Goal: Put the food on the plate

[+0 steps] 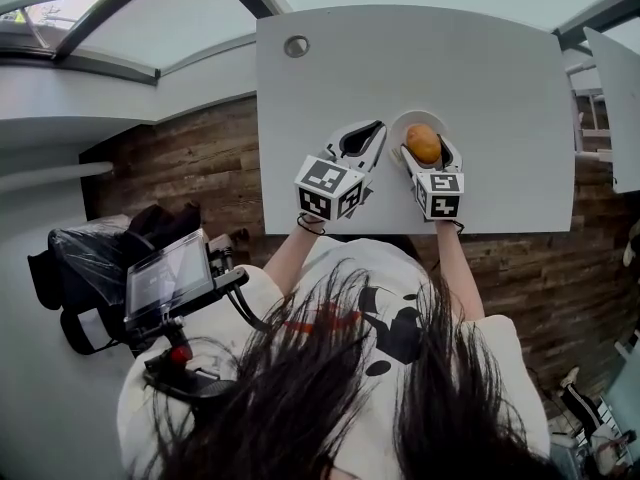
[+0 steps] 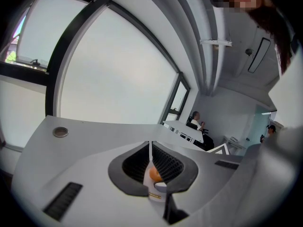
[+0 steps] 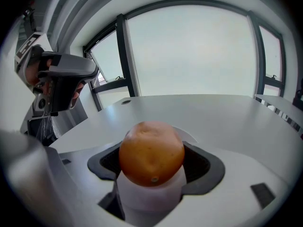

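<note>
In the head view an orange (image 1: 423, 142) sits between the jaws of my right gripper (image 1: 425, 149), over a white plate (image 1: 400, 125) on the white table (image 1: 480, 88). The right gripper view shows the orange (image 3: 151, 154) filling the gap of that gripper (image 3: 151, 162), shut on it, with the plate's rim (image 3: 191, 135) just behind. Whether the orange touches the plate I cannot tell. My left gripper (image 1: 371, 135) hovers just left of the plate. Its jaws are together in the left gripper view (image 2: 150, 148), with nothing held.
A round cable hole (image 1: 296, 46) lies at the table's far left corner. The table's near edge (image 1: 400, 233) is right under both grippers. Another white table (image 1: 612, 98) stands to the right. A person (image 2: 195, 120) sits far off in the room.
</note>
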### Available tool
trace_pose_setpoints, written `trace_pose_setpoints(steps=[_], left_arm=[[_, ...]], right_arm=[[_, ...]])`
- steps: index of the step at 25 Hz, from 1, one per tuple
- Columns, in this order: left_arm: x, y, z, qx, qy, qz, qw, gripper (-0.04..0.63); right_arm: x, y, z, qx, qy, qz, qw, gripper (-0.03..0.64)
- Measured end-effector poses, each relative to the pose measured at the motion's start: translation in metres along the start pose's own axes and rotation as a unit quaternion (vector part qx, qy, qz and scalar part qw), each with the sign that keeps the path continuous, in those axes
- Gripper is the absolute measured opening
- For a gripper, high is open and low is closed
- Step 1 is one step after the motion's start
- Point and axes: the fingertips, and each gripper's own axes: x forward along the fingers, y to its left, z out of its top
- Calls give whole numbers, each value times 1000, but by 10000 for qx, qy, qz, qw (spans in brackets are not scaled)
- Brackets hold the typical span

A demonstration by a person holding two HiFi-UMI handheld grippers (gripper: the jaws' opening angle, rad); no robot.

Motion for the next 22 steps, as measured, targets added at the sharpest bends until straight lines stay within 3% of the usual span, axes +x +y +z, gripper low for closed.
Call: trace_pose_setpoints(steps=[11, 17, 22], left_arm=[[0, 6, 1, 24, 34, 87, 10000, 6], [2, 8, 5, 36, 35, 117, 9999, 6], [-6, -6, 3, 128, -41, 181, 9997, 6]], right_arm=[[12, 4, -2, -65, 391, 211, 9990, 370], [16, -4, 6, 538, 420, 352, 9970, 371], [-6, 1, 15, 727, 122, 504, 9960, 371]])
